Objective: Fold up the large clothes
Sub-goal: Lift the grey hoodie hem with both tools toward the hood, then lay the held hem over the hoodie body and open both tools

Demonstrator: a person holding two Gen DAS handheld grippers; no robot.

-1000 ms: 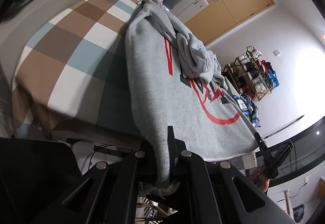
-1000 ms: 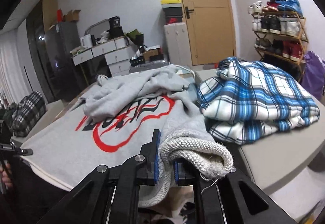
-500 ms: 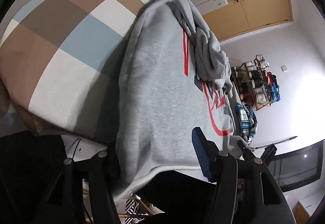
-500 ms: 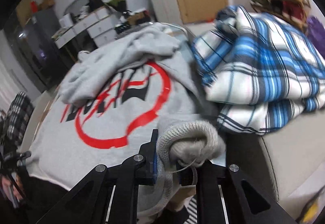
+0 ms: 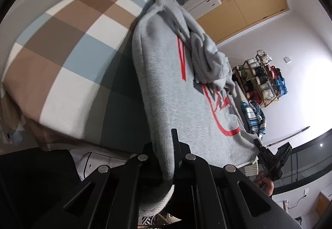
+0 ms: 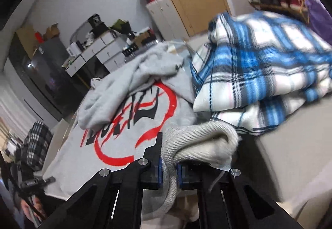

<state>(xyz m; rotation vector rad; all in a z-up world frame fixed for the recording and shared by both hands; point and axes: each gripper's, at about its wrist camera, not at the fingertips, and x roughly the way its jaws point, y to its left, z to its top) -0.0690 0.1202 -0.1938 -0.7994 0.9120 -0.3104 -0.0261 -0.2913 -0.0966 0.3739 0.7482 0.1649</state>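
A grey sweatshirt (image 5: 176,91) with a red and black print lies flat on a bed, its sleeves and hood bunched on top. My left gripper (image 5: 166,145) is shut on the sweatshirt's near hem corner, which drapes down between the fingers. In the right wrist view the same sweatshirt (image 6: 72,162) spreads to the left, and my right gripper (image 6: 169,158) is shut on the thick ribbed hem (image 6: 199,135) at the other corner. Each gripper shows small in the other's view: the right gripper (image 5: 258,144) at the far hem, the left gripper (image 6: 47,180) at the lower left.
A brown, blue and white checked cover (image 5: 68,58) lies left of the sweatshirt. A folded blue plaid garment (image 6: 259,75) sits close against its right side. A black-and-white checked garment (image 6: 37,145), white drawers (image 6: 99,50), a shoe rack (image 5: 263,79) and a wooden door (image 5: 255,4) stand beyond.
My left gripper opened off the hem corner, then shut on it again. My right gripper rolled and shifted sideways, still gripping the ribbed hem.
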